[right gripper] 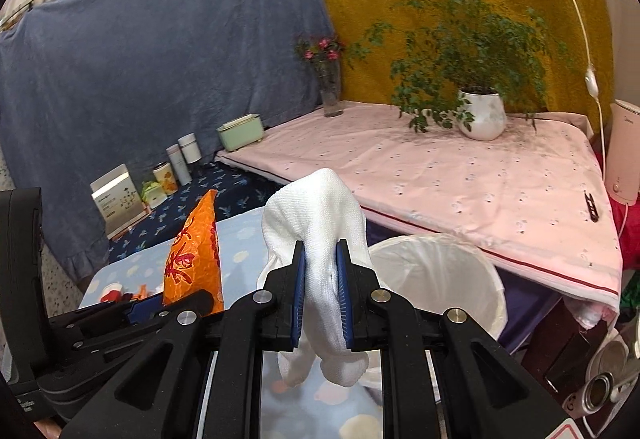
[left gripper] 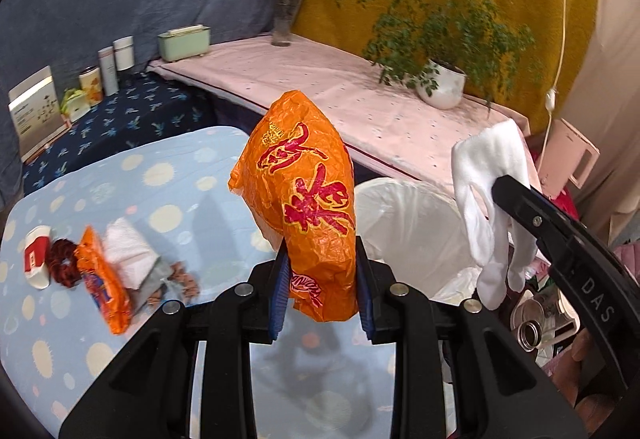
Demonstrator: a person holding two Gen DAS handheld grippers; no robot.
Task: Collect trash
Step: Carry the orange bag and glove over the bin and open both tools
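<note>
Bin (right gripper: pixel 472 263) mouth partly behind glove (right gripper: pixel 320 223)

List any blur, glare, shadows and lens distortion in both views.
Left wrist: black fisheye corners, glare at top right, the table litter motion-smeared, the wrapper sharp, soft shadows on the blue cloth. Right wrist: the same curved edges, evenly lit, the glove sharp.

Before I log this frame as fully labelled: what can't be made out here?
- Trash bin inside: right wrist view, white glove and gripper cover its near part.
- Small brown bits on table: left wrist view, blurred, unidentifiable.
- Orange wrapper's lower end: both views, hidden behind jaws.
- Box print: too small.
</note>
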